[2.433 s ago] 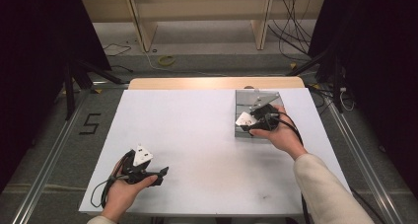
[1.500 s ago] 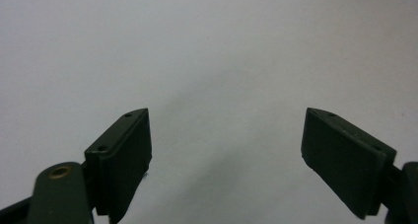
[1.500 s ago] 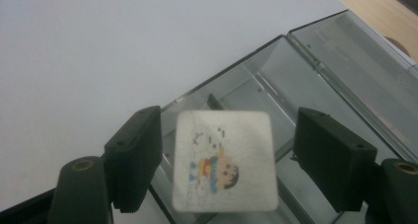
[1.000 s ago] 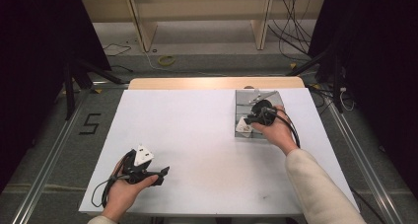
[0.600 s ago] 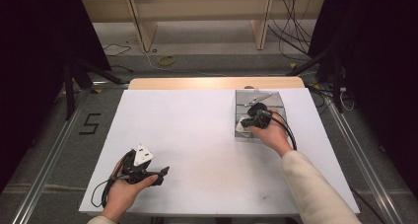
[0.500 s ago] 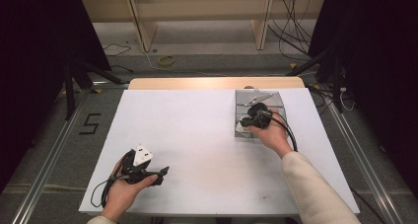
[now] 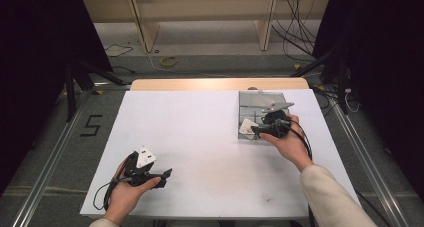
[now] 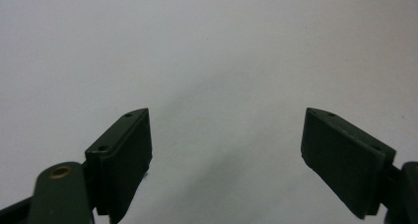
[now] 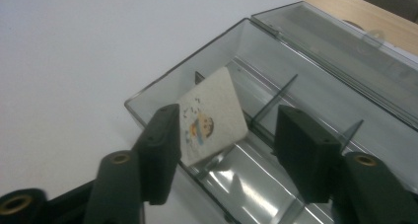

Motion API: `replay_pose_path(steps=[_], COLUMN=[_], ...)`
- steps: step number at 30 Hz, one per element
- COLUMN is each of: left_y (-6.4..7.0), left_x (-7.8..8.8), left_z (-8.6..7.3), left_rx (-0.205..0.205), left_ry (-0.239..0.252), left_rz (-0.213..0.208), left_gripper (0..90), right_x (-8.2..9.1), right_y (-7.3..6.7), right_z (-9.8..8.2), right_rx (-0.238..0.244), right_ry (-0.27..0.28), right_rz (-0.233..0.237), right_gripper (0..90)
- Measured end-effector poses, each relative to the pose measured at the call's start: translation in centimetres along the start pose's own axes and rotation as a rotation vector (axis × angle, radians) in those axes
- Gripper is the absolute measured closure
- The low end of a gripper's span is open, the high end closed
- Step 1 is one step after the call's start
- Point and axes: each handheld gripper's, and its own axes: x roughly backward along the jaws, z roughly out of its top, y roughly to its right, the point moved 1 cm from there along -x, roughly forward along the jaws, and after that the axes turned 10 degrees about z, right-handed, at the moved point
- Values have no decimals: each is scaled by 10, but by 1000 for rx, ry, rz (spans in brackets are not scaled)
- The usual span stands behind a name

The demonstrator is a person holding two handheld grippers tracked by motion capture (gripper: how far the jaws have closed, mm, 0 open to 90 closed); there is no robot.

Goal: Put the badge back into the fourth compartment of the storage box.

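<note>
Since 2.4 s ago, the right gripper (image 7: 256,130) had crept forward over the near-left corner of the clear box (image 7: 247,99), whose lid lay open. Its fingers (image 9: 160,147) stood apart, gripping nothing, with a white card (image 9: 212,116) leaning tilted in the box just beyond them. Near the desk's (image 7: 200,127) front left, the left gripper (image 7: 166,175) had stayed put, fingers (image 8: 123,155) spread wide and empty.

Yellow tape roll (image 7: 168,61) on floor; cables (image 7: 295,22) beyond; "5" marking (image 7: 90,125) left.
</note>
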Motion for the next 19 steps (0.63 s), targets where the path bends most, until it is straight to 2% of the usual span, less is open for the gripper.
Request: replay_pose_path(steps=[2,3,4,6,7,9,10,11,12,13,17,19], left_y=[0,0,0,-1,-1,0,0,0,0,0,1,2], left_x=[0,0,0,0,0,0,0,0,0,0,0,-1], left_z=[0,0,-1,-1,-1,-1,-1,-1,-1,-1,-1,0], left_rx=[0,4,4,3,3,-3,-4,-5,-5,-8,-8,-3], left_ry=[0,1,1,1,0,-1,2,2,1,1,0,1], left_rz=[0,0,0,0,-1,-6,-6,-6,-5,-5,-9,-9], left_gripper=[190,190,189,189,189,188,188,188,188,188,189,188], right_x=[5,5,11,14,21,26,35,35,45,45,65,68], right_y=[-1,-1,-3,-5,-8,-10,-14,-14,-17,-17,-26,-27], right_z=[-4,-4,-10,-13,-22,-27,-39,-39,-51,-51,-80,-85], right_rx=[-7,-7,-15,-13,-7,-3,3,3,-4,-4,-8,-8], right_ry=[20,20,35,41,53,58,69,69,91,91,105,101], right_rz=[12,12,31,39,64,73,87,87,94,94,92,95], right_gripper=[334,334,280,267,225,218,204,204,193,193,178,176])
